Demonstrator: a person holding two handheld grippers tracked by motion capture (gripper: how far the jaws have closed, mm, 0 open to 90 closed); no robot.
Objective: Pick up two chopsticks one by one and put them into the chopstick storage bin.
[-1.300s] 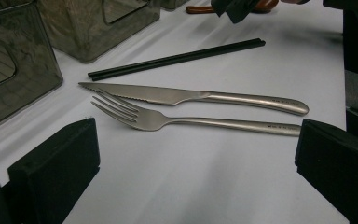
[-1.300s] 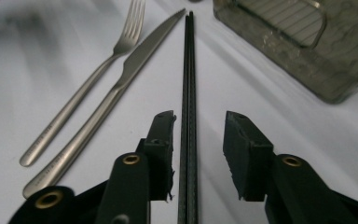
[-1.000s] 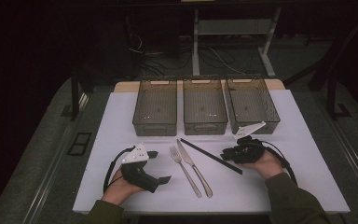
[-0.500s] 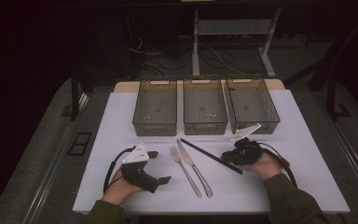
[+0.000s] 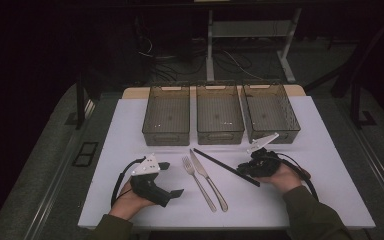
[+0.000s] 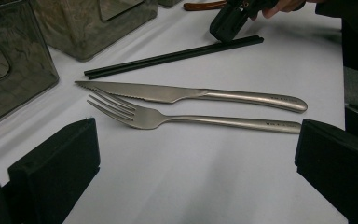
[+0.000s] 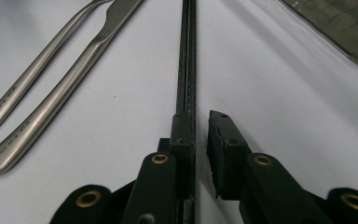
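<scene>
black chopsticks (image 7: 187, 56) now between the right gripper (image 7: 200, 128)'s just-narrowing jaws, small gap left; left gripper (image 6: 191, 158) wide open.

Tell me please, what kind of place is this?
Probably a lab or workshop test bench, not a dining room: a white table holding three sorting bins, cutlery and chopsticks, with cables and metal stands behind.

Fork (image 5: 198, 176) left of knife (image 5: 208, 173)

Your left gripper (image 5: 172, 179) rests low with jaws spread wide, while your right gripper (image 7: 200, 128) has just been closing, a narrow gap left
</scene>
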